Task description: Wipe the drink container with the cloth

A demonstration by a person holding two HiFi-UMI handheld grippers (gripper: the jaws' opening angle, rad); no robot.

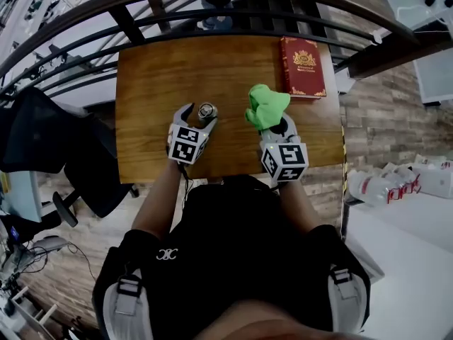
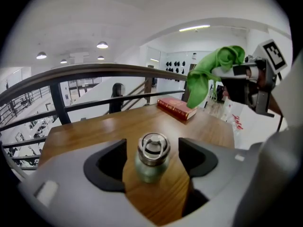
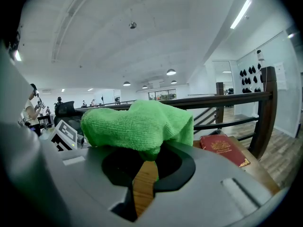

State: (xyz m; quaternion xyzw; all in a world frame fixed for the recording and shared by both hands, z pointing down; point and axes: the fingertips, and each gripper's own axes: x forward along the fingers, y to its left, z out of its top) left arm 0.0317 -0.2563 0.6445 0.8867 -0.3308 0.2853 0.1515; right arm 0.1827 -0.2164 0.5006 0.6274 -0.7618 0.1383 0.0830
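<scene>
On glossy wooden table [image 1: 148, 105], cylindrical metal-capped bottle [image 1: 207, 112], fuzzy crumpled cloth [image 1: 267, 106] above

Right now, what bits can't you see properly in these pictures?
- Bottle sides: the head view looks down on its cap.
- Bottle in the right gripper view: not found; the cloth covers the middle.
- Where the right tongs pinch the cloth: covered by its folds.
- Words on the red book: too small in every view.
- Table's near edge: partly hidden by the person's arms in the head view.
</scene>
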